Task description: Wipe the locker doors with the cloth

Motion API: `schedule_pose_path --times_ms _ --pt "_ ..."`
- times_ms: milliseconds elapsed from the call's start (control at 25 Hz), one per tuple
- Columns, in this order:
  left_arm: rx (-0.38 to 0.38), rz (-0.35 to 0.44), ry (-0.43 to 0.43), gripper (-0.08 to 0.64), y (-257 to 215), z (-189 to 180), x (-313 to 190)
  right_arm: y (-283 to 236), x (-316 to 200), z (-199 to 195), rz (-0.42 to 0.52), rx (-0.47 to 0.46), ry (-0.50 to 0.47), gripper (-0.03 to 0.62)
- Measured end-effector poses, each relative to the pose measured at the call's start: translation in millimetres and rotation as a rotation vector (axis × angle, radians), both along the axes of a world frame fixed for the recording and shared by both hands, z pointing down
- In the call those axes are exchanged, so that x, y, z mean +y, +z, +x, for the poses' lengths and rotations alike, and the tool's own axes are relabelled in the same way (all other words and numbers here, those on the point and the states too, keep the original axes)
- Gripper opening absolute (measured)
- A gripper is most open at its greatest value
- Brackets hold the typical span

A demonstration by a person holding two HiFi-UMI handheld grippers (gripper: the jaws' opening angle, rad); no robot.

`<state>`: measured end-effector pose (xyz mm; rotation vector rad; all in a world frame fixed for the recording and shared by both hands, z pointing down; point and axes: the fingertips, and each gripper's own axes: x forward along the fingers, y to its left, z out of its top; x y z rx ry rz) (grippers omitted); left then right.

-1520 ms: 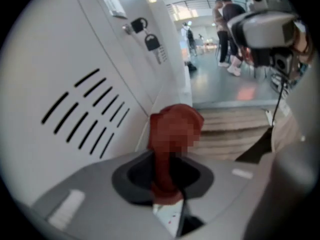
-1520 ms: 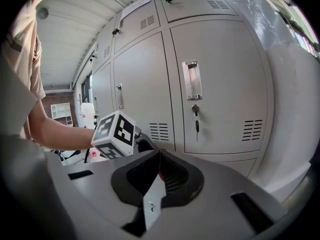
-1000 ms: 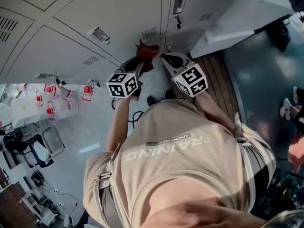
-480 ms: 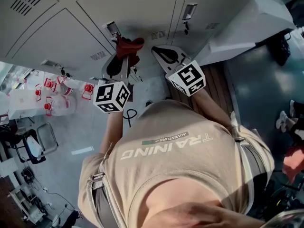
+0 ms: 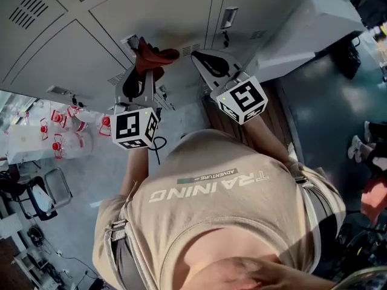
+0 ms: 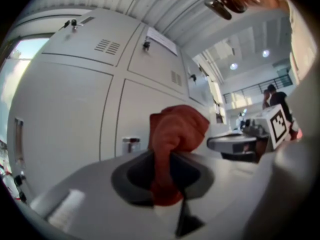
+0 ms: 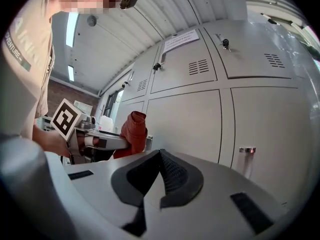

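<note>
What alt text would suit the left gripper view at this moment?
The left gripper pinches a bunched red cloth between its fingers, raised in front of grey locker doors. A small metal latch on one door shows just left of the cloth.

Red cloth [image 6: 172,144] in left claw [image 6: 167,171]

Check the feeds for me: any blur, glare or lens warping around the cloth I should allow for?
Head view: evenly lit and fairly sharp, but the locker doors splay outward. Left gripper view: heavy fisheye, dark corners, glare at far left, cloth and left claw soft. Right gripper view: same warping, right claw crisper, ceiling strip light bright.
</note>
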<state>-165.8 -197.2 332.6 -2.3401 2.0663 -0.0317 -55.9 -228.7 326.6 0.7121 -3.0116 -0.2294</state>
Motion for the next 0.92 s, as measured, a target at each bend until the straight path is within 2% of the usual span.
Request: schedule_pose_path --times_ms 320,760,920 --pt "0.035 -0.043 0.033 0.081 17.1 6.0 -7.9 15.1 -7.0 13.1 -0.048 0.001 0.032 0.014" --pt "0.027 -0.092 0.074 0.081 30.6 16.1 -40.2 27.3 -29.7 9.9 -0.093 -0.002 0.024 0.014" --pt "0.029 -0.085 0.067 0.081 27.5 16.4 -51.7 30.8 -42.6 6.0 -0.102 0.002 0.014 0.014"
